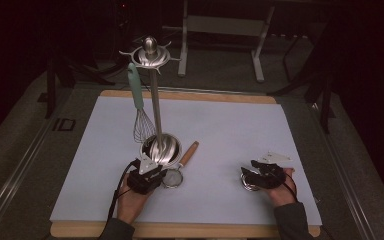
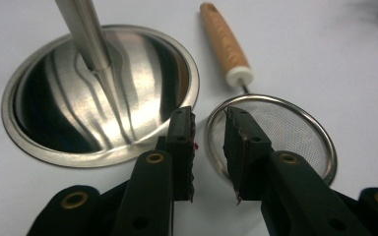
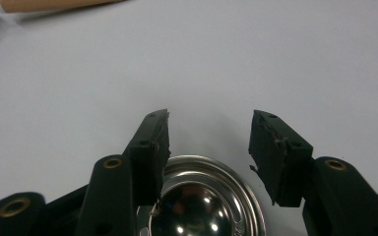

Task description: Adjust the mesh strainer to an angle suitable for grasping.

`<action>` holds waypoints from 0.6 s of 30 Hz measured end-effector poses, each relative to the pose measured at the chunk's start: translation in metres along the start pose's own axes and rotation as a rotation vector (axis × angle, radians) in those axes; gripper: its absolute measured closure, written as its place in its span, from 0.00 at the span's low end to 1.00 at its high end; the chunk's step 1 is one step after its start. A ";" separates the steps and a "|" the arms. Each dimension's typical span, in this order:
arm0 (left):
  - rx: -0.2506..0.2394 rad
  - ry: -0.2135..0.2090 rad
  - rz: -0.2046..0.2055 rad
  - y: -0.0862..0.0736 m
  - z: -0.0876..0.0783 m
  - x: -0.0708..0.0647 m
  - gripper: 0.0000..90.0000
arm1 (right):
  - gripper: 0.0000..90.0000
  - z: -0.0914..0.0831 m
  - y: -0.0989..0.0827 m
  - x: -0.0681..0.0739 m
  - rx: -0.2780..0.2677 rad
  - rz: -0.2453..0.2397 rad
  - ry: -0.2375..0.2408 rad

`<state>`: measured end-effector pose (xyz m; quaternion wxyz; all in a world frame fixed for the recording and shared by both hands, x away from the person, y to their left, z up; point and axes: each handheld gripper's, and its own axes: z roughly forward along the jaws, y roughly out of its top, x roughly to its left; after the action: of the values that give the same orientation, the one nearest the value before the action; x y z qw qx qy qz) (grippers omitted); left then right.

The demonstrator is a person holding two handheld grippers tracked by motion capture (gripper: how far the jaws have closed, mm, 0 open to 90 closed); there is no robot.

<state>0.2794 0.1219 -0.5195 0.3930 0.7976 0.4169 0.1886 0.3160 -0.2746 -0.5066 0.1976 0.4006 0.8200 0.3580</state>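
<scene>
Low, left gripper (image 2: 209, 130) fingers parted over the strainer (image 2: 275, 132) rim.

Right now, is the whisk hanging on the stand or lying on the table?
Hanging. In the high view the whisk hangs upright beside the stand's pole, handle up at the top ring, wires clear of the mat.

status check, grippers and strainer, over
Left gripper open, jaws astride strainer rim, not gripping. Right gripper open over small steel bowl. Rack base crowds left.
</scene>
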 end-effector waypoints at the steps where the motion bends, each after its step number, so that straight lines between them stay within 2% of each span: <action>1: 0.000 0.000 0.000 0.000 0.000 0.000 0.80 | 0.55 0.000 0.000 0.000 0.000 0.000 0.000; 6: 0.033 -0.036 -0.023 -0.001 0.007 -0.001 0.77 | 0.55 0.000 0.000 -0.001 0.000 0.000 -0.002; 10: 0.055 -0.047 -0.039 -0.002 0.010 0.000 0.77 | 0.55 0.000 0.000 -0.001 0.000 0.001 -0.001; 15: 0.042 -0.050 -0.067 0.000 0.009 -0.001 0.88 | 0.55 0.000 0.000 -0.001 0.000 0.002 -0.002; 18: 0.041 -0.036 -0.082 0.001 0.010 -0.004 0.89 | 0.55 0.001 0.000 0.000 0.004 0.000 0.000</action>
<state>0.2840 0.1141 -0.5248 0.3913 0.7912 0.4456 0.1493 0.3162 -0.2744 -0.5074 0.1971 0.4009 0.8206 0.3564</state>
